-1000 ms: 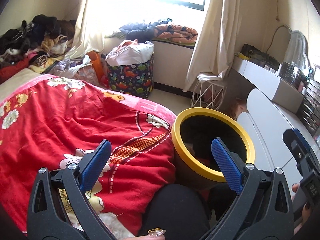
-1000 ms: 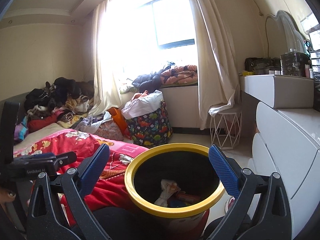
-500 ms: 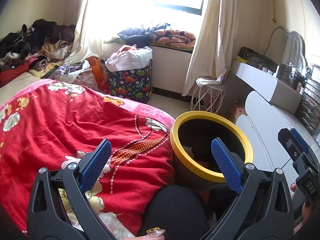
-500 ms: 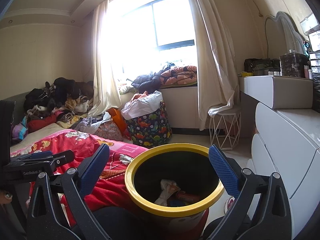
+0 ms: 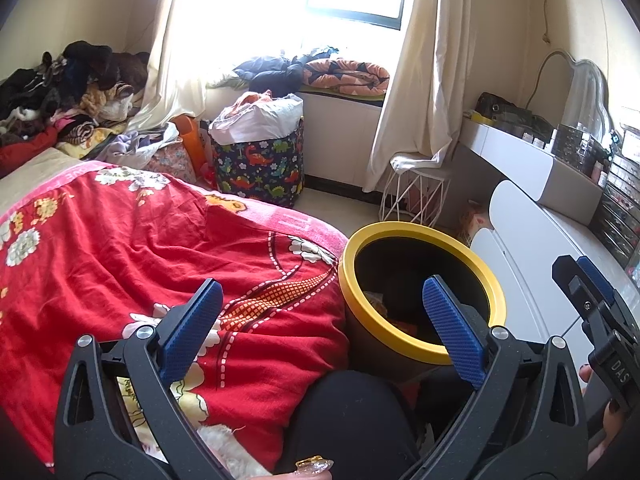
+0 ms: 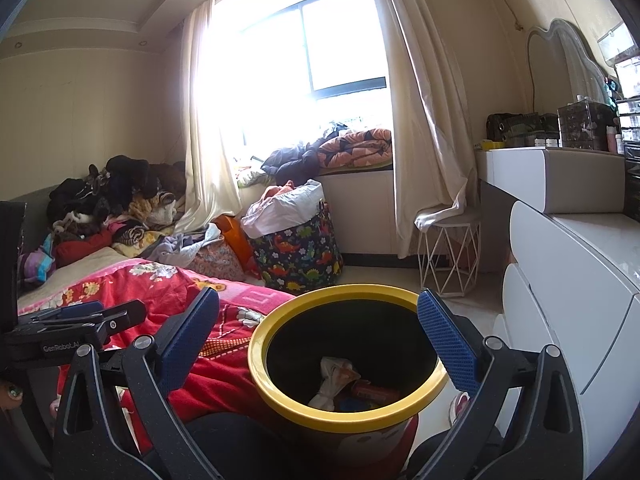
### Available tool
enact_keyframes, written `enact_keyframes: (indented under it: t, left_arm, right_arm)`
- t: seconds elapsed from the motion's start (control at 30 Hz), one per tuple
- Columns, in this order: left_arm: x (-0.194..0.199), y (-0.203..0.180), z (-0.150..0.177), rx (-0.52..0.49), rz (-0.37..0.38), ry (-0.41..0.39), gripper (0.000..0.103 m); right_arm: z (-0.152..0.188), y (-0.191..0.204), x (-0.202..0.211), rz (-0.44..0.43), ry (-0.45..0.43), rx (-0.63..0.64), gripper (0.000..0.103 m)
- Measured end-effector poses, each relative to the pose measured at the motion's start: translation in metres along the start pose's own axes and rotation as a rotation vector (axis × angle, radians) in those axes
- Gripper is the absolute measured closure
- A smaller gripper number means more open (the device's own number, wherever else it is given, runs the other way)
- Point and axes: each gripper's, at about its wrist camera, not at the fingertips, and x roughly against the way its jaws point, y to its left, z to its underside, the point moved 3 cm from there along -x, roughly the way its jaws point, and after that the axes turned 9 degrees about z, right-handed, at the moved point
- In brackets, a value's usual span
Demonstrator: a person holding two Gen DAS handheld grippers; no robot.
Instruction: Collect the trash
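Right wrist view looks down into the yellow-rimmed bin (image 6: 347, 412), which sits between the wide-spread, empty jaws of the right gripper (image 6: 318, 334). Trash (image 6: 332, 384) lies at the bottom of the bin, well below the jaws. Left wrist view shows the left gripper (image 5: 320, 320), jaws also spread and holding nothing, with the bin by its right jaw and the red blanket (image 5: 120, 248) just beside the bin.
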Motion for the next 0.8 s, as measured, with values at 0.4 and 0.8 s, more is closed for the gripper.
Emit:
enact_keyframes:
  t: [0.4, 0.8]
  left_arm:
    - [-0.0004, -0.0006, 0.0005, 0.000, 0.000, 0.001, 0.011]
    - [-0.0003, -0.0005, 0.0004, 0.000, 0.000, 0.001, 0.011]
  right_arm:
    - [0.0035, -0.0008, 0.0021, 0.006, -0.003, -0.006, 0.006]
    - [0.0033, -0.0008, 0.0024, 0.006, -0.003, -0.006, 0.006]
